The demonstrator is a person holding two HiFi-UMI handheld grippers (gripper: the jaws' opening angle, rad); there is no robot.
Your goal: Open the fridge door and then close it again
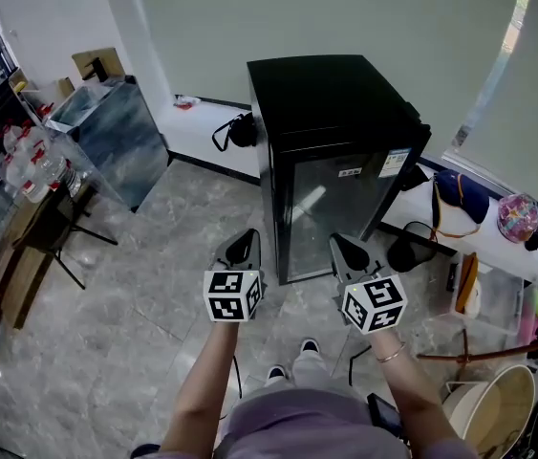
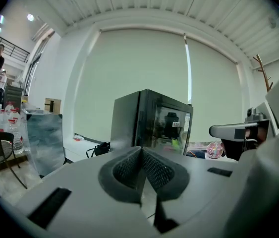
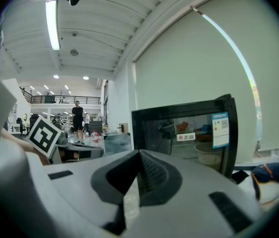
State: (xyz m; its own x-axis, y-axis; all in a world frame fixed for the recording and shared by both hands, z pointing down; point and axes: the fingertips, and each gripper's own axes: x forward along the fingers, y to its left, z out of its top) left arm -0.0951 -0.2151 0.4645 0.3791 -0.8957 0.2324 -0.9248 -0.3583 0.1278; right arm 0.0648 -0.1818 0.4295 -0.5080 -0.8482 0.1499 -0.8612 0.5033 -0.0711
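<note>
A small black fridge with a glass door stands on the floor against the pale wall, its door closed. It also shows ahead in the left gripper view as the fridge and in the right gripper view as the fridge. My left gripper hovers in front of the door's lower left, shut and empty. My right gripper hovers beside it in front of the door's lower right, also shut with nothing between its pads. Neither touches the fridge.
A glass-sided case and a rack of water bottles stand at the left. Bags, a pink helmet and a black bag lie on the low white ledge. A bucket sits near my right arm. A person stands far off.
</note>
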